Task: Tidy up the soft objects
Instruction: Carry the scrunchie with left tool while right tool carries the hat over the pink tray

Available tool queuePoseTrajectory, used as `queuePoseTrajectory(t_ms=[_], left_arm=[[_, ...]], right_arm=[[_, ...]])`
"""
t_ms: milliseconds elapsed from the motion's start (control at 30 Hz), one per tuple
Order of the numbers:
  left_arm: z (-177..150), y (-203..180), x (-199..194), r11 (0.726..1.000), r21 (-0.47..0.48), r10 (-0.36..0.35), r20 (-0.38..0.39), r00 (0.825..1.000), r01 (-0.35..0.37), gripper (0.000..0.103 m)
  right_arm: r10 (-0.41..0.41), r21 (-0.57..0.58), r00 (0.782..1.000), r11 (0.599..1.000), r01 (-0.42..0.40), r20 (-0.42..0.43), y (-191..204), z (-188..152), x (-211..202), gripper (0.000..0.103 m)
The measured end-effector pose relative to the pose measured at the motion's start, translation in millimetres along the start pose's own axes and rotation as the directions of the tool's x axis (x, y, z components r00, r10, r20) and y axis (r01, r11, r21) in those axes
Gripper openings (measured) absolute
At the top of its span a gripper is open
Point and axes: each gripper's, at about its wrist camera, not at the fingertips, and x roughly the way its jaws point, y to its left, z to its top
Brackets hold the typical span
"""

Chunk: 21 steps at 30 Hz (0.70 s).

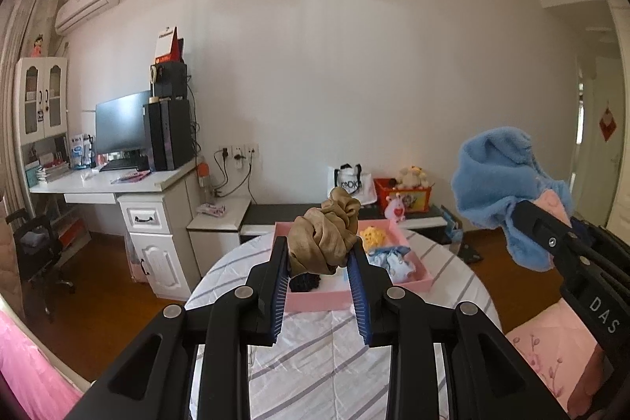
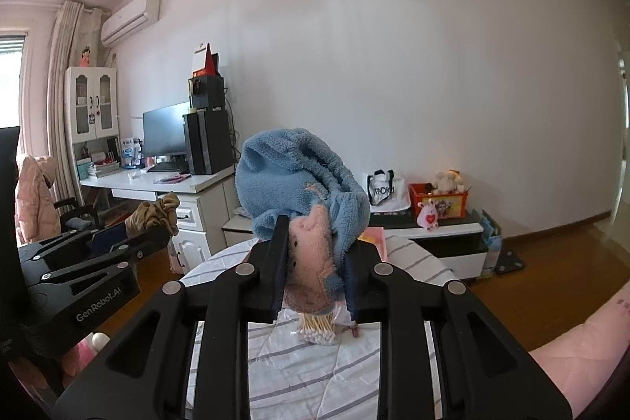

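Above one tray (image 1: 356, 296) — two cloths held

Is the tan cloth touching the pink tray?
Apart. The left wrist view shows the tan cloth pinched in the left gripper and lifted, the pink tray lying on the table beneath it.

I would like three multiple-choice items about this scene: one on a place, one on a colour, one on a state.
1. Where is the pink tray?
A. on the striped table
B. on the desk
C. on the floor

2. What colour is the fleece item in the right claw?
A. green
B. blue
C. black

3. The left claw is
A. wide open and empty
B. resting on the floor
C. shut on the tan cloth

Key: 1 A, the tray sits on the striped table; 2 B, blue pile shows; 3 C, cloth is pinched between its fingers.
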Motion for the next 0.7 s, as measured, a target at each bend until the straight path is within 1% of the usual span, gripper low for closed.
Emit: queuePoseTrajectory(t_ms=[133,333,533,700], left_arm=[[-13,0,-18,1.000,0.000,0.005,0.018,1.000,-0.005,0.027],[-27,-3,-29,1.000,-0.003,0.012,0.033,0.999,-0.012,0.027],[-32,-4,-27,1.000,-0.004,0.016,0.032,0.999,-0.015,0.027],[-31,-7,-23,1.000,-0.003,0.018,0.028,0.999,-0.018,0.027]], right_arm=[[0.005,-0.005,1.000,1.000,-0.005,0.005,-3,-4,-5,0.022],[0.005,-0.003,1.000,1.000,-0.005,0.007,-6,-5,-7,0.022],[0.007,-0.005,1.000,1.000,-0.007,0.001,-6,-4,-5,0.022],[0.004,-0.003,1.000,1.000,-0.004,-0.005,-6,-2,-3,0.022]])
